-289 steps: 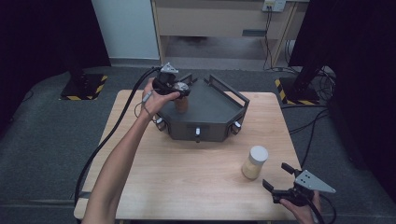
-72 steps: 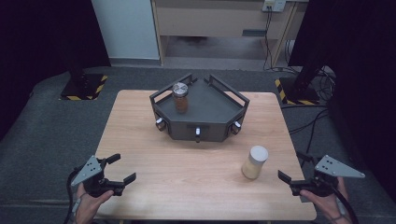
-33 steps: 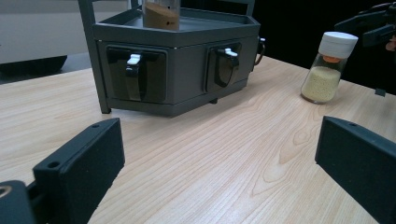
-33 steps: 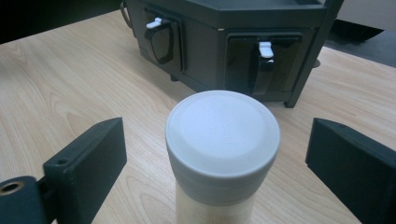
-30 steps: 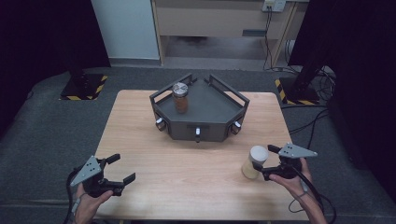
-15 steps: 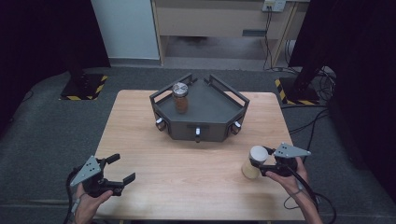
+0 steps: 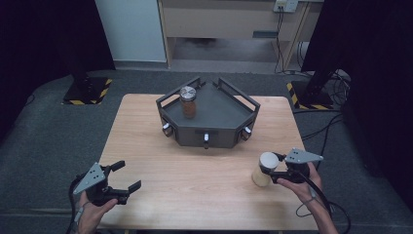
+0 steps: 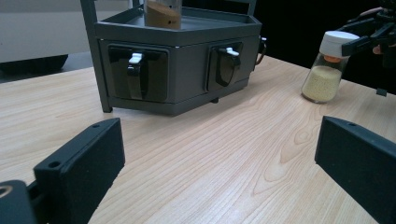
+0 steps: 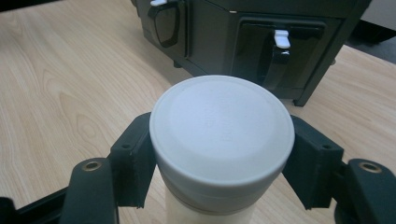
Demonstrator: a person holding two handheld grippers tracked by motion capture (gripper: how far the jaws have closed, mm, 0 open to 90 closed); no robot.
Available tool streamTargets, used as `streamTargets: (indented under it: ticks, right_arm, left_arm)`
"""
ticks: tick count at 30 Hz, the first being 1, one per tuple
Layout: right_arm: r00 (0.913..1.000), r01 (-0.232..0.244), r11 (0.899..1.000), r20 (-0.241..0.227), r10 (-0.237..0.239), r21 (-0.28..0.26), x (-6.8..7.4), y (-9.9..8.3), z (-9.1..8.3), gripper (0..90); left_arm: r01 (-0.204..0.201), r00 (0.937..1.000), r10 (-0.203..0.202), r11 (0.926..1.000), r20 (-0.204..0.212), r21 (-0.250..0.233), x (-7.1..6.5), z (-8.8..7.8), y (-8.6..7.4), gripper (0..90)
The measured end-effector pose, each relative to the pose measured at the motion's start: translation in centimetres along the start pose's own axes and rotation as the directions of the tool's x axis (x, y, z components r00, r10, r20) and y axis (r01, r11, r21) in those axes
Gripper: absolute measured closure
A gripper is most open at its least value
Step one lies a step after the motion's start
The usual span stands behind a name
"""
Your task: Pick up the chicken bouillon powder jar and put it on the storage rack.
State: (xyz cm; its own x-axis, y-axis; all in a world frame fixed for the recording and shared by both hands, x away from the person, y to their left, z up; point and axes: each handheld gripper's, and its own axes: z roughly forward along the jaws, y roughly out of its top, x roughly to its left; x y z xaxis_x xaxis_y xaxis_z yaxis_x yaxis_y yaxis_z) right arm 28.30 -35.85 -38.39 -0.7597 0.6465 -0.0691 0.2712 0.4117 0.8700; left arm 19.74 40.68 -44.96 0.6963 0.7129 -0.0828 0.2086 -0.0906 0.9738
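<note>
Right gripper (image 7: 274,168): you have it clamped on the white lid of the jar (image 7: 263,169). In the right gripper view both black pads (image 9: 134,161) press the lid rim from either side. The jaws have just been closing, with the jar between them.
Jar: white-lidded glass jar of pale yellow grains, standing upright on the table (image 7: 195,180), toward its right front part, well apart from the rack (image 7: 207,116). In the left gripper view you see it at the far right (image 8: 327,70) with the lid gripped and the base on the wood.
Left gripper (image 7: 124,176): you hold it at the table's left front corner, jaws spread wide, nothing between them. In its own view the two black jaws sit far apart over bare wood grain.
Rack: dark grey angular stand at the middle back of the table, with white-tipped latches (image 8: 134,59) on its front faces.
Second jar (image 7: 188,101): metal-lidded, brown contents, standing on top of the rack toward its left side.
Your hands: both come in from the bottom edge of the high view, one on each gripper.
</note>
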Motion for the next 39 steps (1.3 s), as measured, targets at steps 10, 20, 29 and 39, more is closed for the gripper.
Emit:
streamTargets:
  ticks: [10, 20, 29, 39]
  right_arm:
    - [0.9939, 0.049, 0.999, -0.098, -0.050, -0.012, -1.6, 3.2, 0.1, 34.3]
    - [0.9666, 0.105, 0.994, -0.232, -0.109, -0.028, -2.9, 8.1, 1.4, 34.3]
    - [0.9462, 0.115, 0.993, -0.301, -0.118, -0.026, -3.0, 11.8, 3.4, 34.3]
    - [0.9449, 0.112, 0.993, -0.305, -0.118, -0.036, -4.0, 17.0, 4.8, 34.3]
  left_arm:
    - [0.000, 1.0000, 0.000, 1.0000, 0.001, 0.000, 0.0, 0.0, 0.0, 0.5]
    - [0.002, 1.0000, -0.002, 1.0000, 0.001, 0.001, 0.0, 0.0, 0.0, 0.5]
    - [0.003, 1.0000, -0.003, 1.0000, 0.003, -0.001, 0.1, 0.0, 0.0, 0.5]
    - [0.006, 1.0000, -0.006, 1.0000, 0.004, -0.001, 0.1, 0.0, -0.1, 0.5]
